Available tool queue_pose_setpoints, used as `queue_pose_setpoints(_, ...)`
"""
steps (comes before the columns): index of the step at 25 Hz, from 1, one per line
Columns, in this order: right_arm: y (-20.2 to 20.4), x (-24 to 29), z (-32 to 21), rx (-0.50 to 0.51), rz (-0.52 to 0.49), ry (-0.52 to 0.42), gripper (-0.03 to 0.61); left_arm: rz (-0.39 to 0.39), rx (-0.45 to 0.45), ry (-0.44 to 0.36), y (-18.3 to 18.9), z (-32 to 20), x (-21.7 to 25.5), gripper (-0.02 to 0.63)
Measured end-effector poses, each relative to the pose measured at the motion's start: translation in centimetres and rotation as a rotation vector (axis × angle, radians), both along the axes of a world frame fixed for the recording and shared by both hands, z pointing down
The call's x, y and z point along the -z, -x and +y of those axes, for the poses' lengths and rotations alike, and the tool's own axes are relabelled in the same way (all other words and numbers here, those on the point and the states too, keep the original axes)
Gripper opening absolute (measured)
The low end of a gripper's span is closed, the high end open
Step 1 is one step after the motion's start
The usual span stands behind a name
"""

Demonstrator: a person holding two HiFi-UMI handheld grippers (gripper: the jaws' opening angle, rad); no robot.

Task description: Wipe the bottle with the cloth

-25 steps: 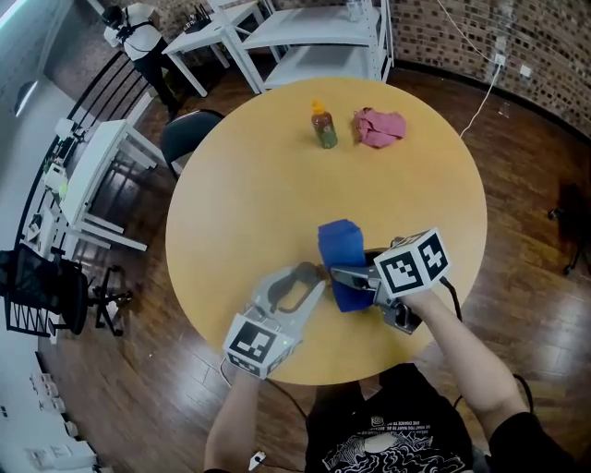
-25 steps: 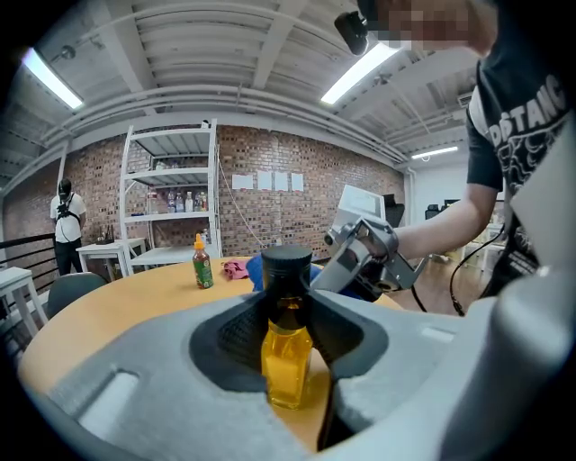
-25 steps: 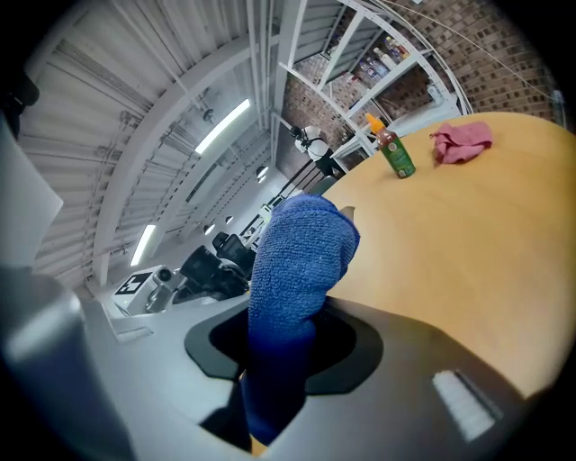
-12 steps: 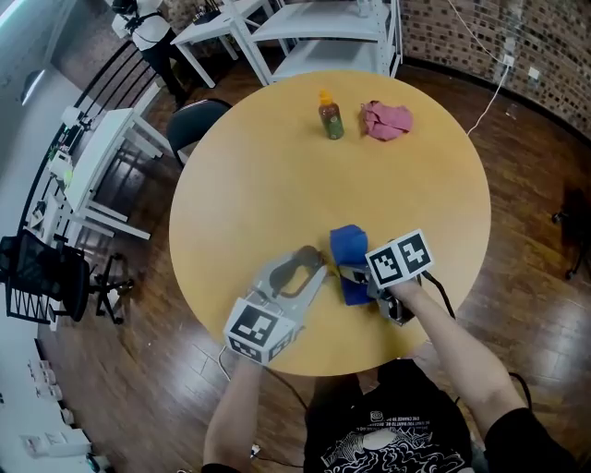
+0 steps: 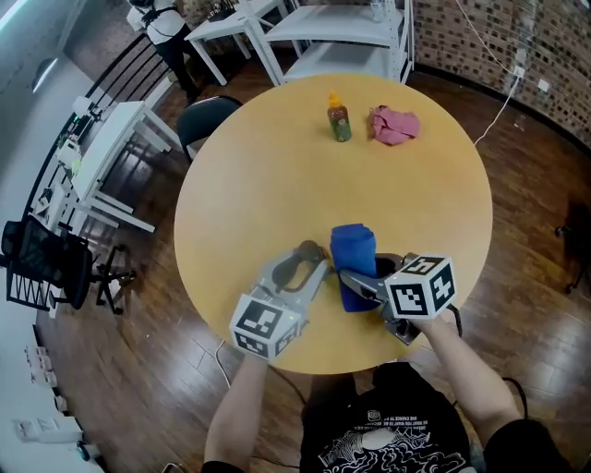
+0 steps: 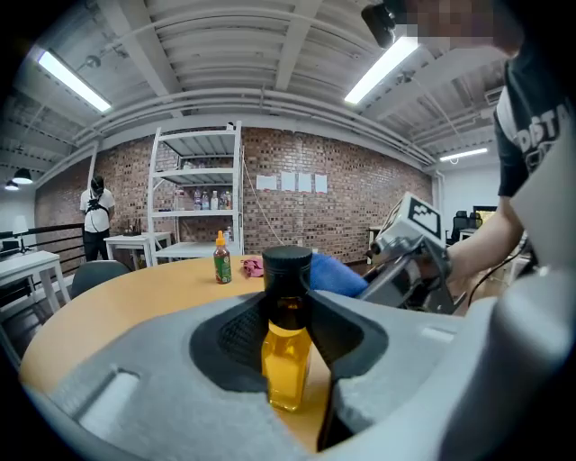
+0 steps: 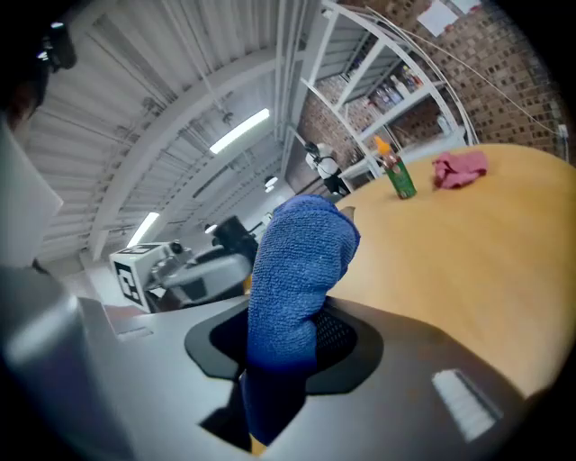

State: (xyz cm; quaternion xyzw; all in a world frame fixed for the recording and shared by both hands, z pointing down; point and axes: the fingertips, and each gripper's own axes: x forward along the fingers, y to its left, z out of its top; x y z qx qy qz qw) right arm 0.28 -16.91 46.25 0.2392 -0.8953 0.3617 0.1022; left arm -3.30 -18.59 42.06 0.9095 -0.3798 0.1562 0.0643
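The round, pale wooden table (image 5: 277, 185) stands on a dark plank floor (image 5: 531, 240). Both grippers work at its 6 o'clock edge.

The left gripper (image 5: 310, 260) is clamped on a small clear bottle of amber liquid with a black cap (image 6: 287, 351). The bottle stands upright between the jaws, its base on the tabletop. The right gripper (image 5: 355, 280) is closed on a blue terry cloth (image 7: 297, 270), which rises from between its jaws in a thick fold. In the head view the cloth lies just at the 3 o'clock side of the left jaws, close to the held bottle. Whether the cloth and bottle touch cannot be told.

Near the table's 12 o'clock edge stands a small green bottle with an orange cap (image 5: 339, 118). A crumpled pink rag (image 5: 394, 126) lies just beside it at its 3 o'clock side, well apart from the grippers.

Beyond the table at 12 o'clock stands white metal shelving (image 5: 342, 28) against a red brick wall (image 5: 499, 37), which runs round toward 2 o'clock. A dark round-backed chair (image 5: 208, 125) sits at the table's 10 o'clock edge. White tables (image 5: 111, 148) stand farther out at 9 to 10 o'clock, and a black mesh chair (image 5: 46, 268) at 8 o'clock. A person in a white top (image 5: 162, 18) stands at 11 o'clock. A white cable (image 5: 499, 92) trails across the floor at 2 o'clock.
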Motion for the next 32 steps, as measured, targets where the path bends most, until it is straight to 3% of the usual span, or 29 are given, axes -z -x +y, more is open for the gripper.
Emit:
queue_pose_setpoints(4, 1.4, 3.4, 3.0, 0.126, -0.041, -0.222, 0.129, 0.003, -0.002, 0.004, -0.1, 0.0, 0.0, 0.133)
queue_pose_setpoints(6, 2.3, 3.0, 4.1, 0.198, -0.042, -0.236, 0.129, 0.004, -0.003, 0.006, -0.1, 0.0, 0.0, 0.133)
queue_pose_setpoints(9, 2.7, 1.9, 4.7, 0.247, -0.049, -0.181, 0.129, 0.004, -0.006, 0.007, -0.1, 0.1, 0.0, 0.133)
queue_pose_setpoints(14, 3.2, -1.4, 5.4, 0.319, 0.057, -0.095, 0.129, 0.011, -0.008, 0.011, 0.0, -0.2, 0.1, 0.132)
queue_pose_setpoints(24, 3.4, -8.4, 7.1, 0.388, 0.245, 0.270, 0.129, 0.011, -0.017, 0.010, -0.2, -0.2, 0.0, 0.133)
queue_pose_setpoints(30, 3.0, -10.2, 7.8, 0.366, 0.273, 0.458, 0.129, 0.014, -0.019, 0.008, -0.2, -0.2, 0.0, 0.133)
queue_pose_setpoints(32, 2.5, -10.0, 7.5, 0.351, 0.266, 0.465, 0.129, 0.015, -0.021, 0.007, -0.2, -0.2, -0.1, 0.133)
